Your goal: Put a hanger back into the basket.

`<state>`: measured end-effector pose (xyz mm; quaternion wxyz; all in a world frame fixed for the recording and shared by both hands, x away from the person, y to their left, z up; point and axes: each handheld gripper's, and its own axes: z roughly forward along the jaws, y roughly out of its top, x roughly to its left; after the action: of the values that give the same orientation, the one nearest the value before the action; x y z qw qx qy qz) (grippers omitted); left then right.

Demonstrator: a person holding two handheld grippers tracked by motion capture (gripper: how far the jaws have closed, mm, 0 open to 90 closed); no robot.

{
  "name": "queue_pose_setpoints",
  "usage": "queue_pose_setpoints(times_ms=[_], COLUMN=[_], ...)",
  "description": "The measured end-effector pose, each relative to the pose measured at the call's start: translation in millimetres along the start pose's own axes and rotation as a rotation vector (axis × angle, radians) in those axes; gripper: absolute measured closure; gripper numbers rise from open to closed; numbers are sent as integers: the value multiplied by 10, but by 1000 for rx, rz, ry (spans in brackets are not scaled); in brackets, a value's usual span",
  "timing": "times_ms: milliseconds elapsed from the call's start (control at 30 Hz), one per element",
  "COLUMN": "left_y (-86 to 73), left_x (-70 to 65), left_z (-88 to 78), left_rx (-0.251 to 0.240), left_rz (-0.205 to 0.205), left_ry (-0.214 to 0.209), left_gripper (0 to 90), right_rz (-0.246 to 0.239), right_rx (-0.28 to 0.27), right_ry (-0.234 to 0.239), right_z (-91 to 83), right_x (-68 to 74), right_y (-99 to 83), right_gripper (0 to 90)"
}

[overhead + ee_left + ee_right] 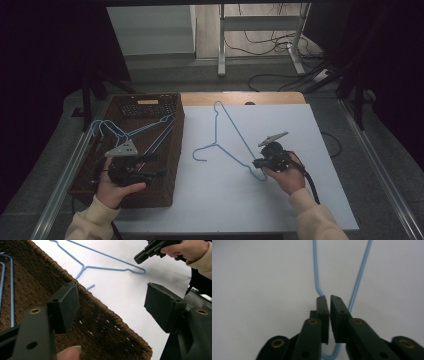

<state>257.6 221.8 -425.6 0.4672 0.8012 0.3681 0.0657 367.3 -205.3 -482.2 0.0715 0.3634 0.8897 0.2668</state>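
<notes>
Right tool (329,298) is pressed together at the blue wire hanger's (225,135) end bend, seemingly pinching it: light, springy, slippery wire, best gripped there.

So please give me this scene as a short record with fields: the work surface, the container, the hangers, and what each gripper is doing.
surface: white table top
container: brown woven basket at the left of the table
hangers in basket: blue wire hangers, some sticking out over its rim
hanger on table: one blue wire hanger lying flat, beside the basket
left gripper: jaws open, over the basket's edge, holding nothing
right gripper: jaws shut at the near corner of the hanger on the table; a real grip on the wire cannot be told
</notes>
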Motion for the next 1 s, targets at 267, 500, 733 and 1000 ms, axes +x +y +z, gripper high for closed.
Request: queue_pose_setpoints(times_ms=[267,500,733,1000], left_y=[7,14,21,25], left_x=[-10,-13,-16,-1], left_z=[-15,-8,13,-37], left_rx=[-5,1,8,-5], left_rz=[-1,-1,3,2], left_ry=[3,-5,-9,-6], left_gripper=[276,270,268,269], right_rz=[-42,-39,-17,-52], right_rx=[85,122,135,153], right_ry=[-19,5,71,128], right_z=[140,137,72,-11], right_x=[45,64,113,417], right_y=[-25,-144,-260,-452], right_gripper=[896,897,897,897])
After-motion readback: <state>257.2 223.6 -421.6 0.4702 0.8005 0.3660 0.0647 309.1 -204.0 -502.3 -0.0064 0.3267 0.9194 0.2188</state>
